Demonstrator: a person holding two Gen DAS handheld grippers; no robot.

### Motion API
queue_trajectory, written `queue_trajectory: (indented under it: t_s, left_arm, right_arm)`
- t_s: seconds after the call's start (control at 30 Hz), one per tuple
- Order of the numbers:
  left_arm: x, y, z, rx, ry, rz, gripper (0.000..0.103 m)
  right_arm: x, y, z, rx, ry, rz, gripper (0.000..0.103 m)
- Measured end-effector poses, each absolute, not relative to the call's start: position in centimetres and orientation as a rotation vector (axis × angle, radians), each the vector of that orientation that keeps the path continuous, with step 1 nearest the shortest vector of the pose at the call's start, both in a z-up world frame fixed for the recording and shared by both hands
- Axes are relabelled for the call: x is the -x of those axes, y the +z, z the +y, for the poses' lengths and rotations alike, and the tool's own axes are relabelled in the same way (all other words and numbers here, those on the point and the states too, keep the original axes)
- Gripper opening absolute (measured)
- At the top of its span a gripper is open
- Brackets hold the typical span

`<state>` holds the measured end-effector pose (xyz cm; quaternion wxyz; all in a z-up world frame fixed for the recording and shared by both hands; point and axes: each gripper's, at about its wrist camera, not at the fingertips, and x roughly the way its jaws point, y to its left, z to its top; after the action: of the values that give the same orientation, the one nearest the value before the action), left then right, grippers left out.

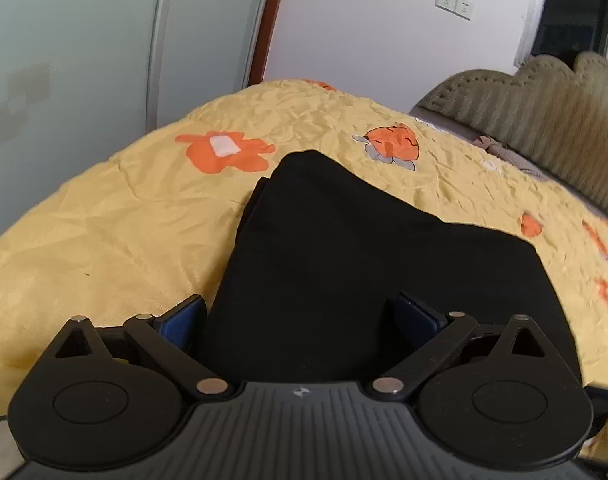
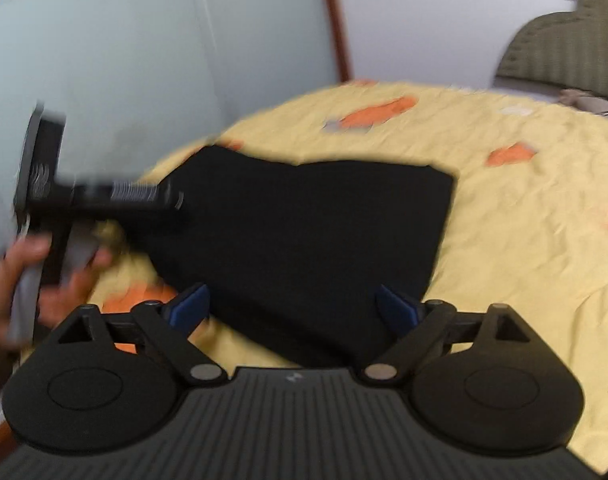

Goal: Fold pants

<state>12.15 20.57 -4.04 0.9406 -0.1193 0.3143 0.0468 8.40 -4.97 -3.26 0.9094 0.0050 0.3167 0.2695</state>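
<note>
One folded black fabric pants [image 1: 343, 264] lay on crumpled yellow orange-printed bedsheet [image 1: 104, 232]; olive ribbed headboard [image 1: 543, 120] beyond. Left gripper [image 1: 300, 312] and right gripper [image 2: 292, 308] both spread wide, pinching nothing.

- The right wrist view is smeared with motion blur; the orange prints on the bed cover [image 2: 523, 240] cannot be made out.
- The hand [image 2: 20, 280] at the left edge is blurred and cut off.
- The near edge of the black pants [image 1: 363, 260] is hidden behind the left tongs [image 1: 300, 316].
</note>
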Motion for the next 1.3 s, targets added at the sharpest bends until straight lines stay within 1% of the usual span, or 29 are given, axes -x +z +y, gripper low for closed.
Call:
queue_trajectory:
  t_s: [0.03,0.1,0.17,0.23,0.27,0.3,0.33,0.4,0.47,0.53,0.6,0.63,0.7,0.77,0.8,0.87,0.93,0.97,1.03,1.1,1.23,1.3]
  left_arm:
    - [-12.0,-4.0,20.4,0.231,0.102,0.635,0.101]
    - [-11.8,-4.1,20.3,0.213,0.107,0.624,0.102]
    - [-11.6,-4.1,20.4,0.229,0.110,0.624,0.103]
    - [-11.6,-4.3,20.7,0.252,0.105,0.627,0.103]
    - [-11.5,-4.3,20.7,0.252,0.105,0.626,0.103]
    - [-11.5,-4.3,20.6,0.248,0.108,0.624,0.103]
    - [-11.4,-4.3,20.5,0.243,0.109,0.622,0.103]
    - [-11.3,-4.4,20.4,0.242,0.112,0.618,0.103]
    - [-11.3,-4.4,20.5,0.247,0.110,0.616,0.103]
    - [-11.3,-4.4,20.6,0.255,0.110,0.613,0.103]
    - [-11.1,-4.4,20.6,0.256,0.111,0.607,0.103]
    - [-11.1,-4.3,20.6,0.258,0.114,0.604,0.103]
    - [-11.0,-4.2,20.6,0.254,0.125,0.600,0.103]
    - [-10.6,-3.7,20.4,0.231,0.158,0.599,0.103]
    - [-10.2,-3.2,20.3,0.215,0.174,0.594,0.103]
    - [-8.9,-2.2,20.1,0.183,0.190,0.548,0.103]
    - [-8.0,-1.3,20.1,0.167,0.203,0.507,0.103]
    - [-7.8,-0.7,20.0,0.164,0.202,0.498,0.103]
    - [-7.9,0.5,19.8,0.159,0.180,0.483,0.103]
    - [-8.3,1.7,19.2,0.140,0.155,0.462,0.103]
    - [-10.7,2.8,17.3,0.056,0.131,0.486,0.103]
    - [-11.5,2.6,17.2,0.047,0.150,0.525,0.103]
  right_arm:
    - [-8.4,-3.9,-4.6,0.039,0.527,0.679,0.090]
    - [-7.7,-3.6,-4.1,0.122,0.471,0.665,0.089]
    - [-7.1,-2.3,-4.2,0.098,0.483,0.612,0.089]
    - [-6.6,-0.9,-4.5,0.037,0.536,0.534,0.093]
    - [-6.6,-0.7,-4.4,0.015,0.555,0.519,0.098]
    - [-6.9,-0.9,-4.2,-0.003,0.570,0.528,0.102]
    - [-7.3,-1.3,-4.0,-0.018,0.583,0.565,0.102]
    - [-8.5,-3.3,-3.7,-0.048,0.567,0.696,0.102]
    - [-7.5,-3.9,-3.6,-0.012,0.556,0.648,0.102]
    - [-6.8,-3.7,-3.1,0.053,0.546,0.647,0.102]
    - [-7.1,-2.4,-3.0,0.051,0.508,0.654,0.101]
    - [-7.4,-1.1,-3.4,0.016,0.495,0.627,0.102]
    - [-8.4,2.0,-4.0,-0.067,0.465,0.507,0.103]
    - [-10.6,3.6,-4.0,-0.083,0.356,0.465,0.103]
    - [-12.0,3.4,-3.9,-0.054,0.304,0.491,0.103]
    - [-14.2,1.4,-3.5,0.016,0.179,0.663,0.103]
    - [-13.9,-0.8,-4.1,-0.021,0.086,0.766,0.103]
    - [-13.1,-1.8,-4.7,-0.069,0.090,0.776,0.103]
    - [-11.2,-2.7,-6.0,-0.180,0.135,0.716,0.103]
    - [-10.5,-2.5,-7.0,-0.224,0.146,0.683,0.103]
    - [-11.7,0.3,-6.3,-0.122,0.095,0.561,0.103]
    - [-13.8,0.8,-5.0,-0.028,0.103,0.588,0.103]
